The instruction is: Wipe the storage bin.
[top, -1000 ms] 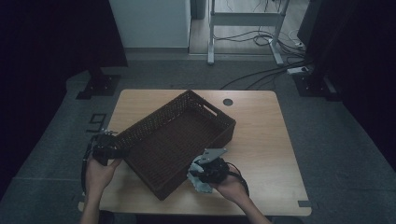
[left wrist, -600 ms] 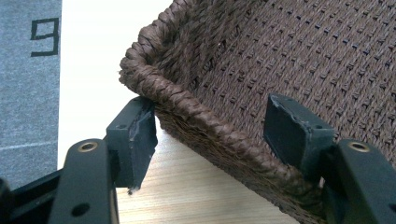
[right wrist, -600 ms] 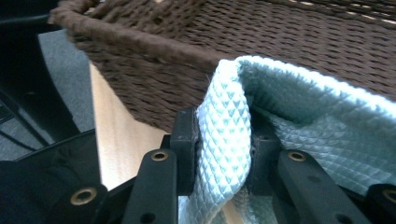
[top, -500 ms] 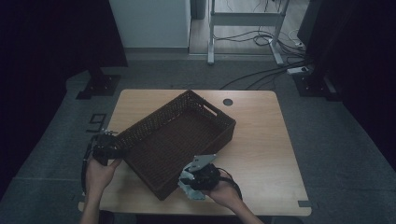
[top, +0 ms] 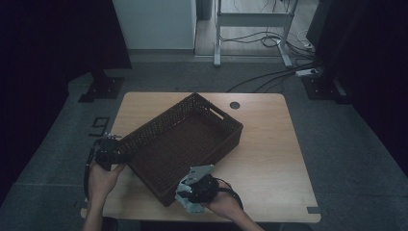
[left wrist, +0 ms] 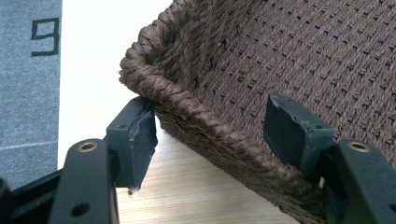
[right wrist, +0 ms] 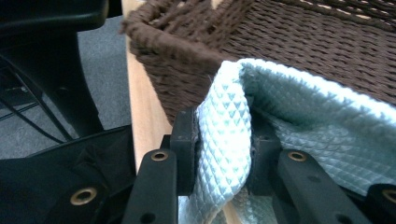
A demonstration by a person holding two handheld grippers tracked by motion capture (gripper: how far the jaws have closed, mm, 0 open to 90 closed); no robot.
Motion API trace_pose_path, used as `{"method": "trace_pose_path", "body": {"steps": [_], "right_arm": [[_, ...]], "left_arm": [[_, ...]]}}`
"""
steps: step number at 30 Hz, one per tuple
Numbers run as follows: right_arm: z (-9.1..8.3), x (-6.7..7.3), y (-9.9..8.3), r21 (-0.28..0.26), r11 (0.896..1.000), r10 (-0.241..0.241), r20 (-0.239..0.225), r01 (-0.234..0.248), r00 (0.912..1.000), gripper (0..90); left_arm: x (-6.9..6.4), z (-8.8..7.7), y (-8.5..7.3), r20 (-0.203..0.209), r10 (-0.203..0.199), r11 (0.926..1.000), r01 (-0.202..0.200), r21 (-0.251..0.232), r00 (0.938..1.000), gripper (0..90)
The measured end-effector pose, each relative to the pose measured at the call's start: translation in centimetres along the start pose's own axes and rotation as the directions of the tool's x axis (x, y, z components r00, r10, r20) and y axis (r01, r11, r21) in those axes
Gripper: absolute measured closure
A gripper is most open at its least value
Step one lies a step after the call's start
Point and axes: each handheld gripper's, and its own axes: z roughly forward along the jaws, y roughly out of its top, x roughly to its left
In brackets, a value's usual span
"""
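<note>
Cloth [right wrist: 299, 121] cut off at right gripper view's right edge; basket [left wrist: 280, 60] cropped in left gripper view.

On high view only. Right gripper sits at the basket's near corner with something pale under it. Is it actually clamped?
Observer: Yes. In the right gripper view the right gripper pinches a fold of pale quilted cloth between its jaws.
Operator: Cloth inside the basket yet?
Observer: No, it hangs outside the basket, against the woven wall.
Operator: And the left one?
Observer: The left gripper straddles the basket's braided rim: one jaw outside, one inside, with a gap at the rim.
</note>
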Motion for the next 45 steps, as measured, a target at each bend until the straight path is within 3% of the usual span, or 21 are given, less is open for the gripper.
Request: {"method": "trace_pose_path", "body": {"steps": [22, 31, 39, 45], "right_arm": [[2.0, 3.4, 1.7, 0.013, 0.996, -0.092, -0.082, 0.093, 0.9924, 67.8], [2.5, 3.2, 1.4, 0.028, 0.995, -0.09, -0.088, 0.093, 0.992, 69.6], [4.5, 2.9, 0.2, 0.093, 0.992, -0.078, -0.097, 0.087, 0.9922, 69.4], [4.6, 2.9, 0.1, 0.093, 0.992, -0.077, -0.097, 0.086, 0.9923, 69.4]], "left_arm": [[0.0, 0.0, 0.0, 0.0, -0.004, 1.0, 0.004, -0.004, 1.0, 35.0], [0.0, 0.0, 0.0, -0.001, -0.004, 1.0, 0.004, -0.003, 1.0, 35.0], [0.0, 0.0, 0.0, 0.002, -0.004, 1.0, 0.004, -0.002, 1.0, 35.0], [0.0, 0.0, 0.0, 0.002, -0.005, 1.0, 0.005, -0.003, 1.0, 35.0]]}}
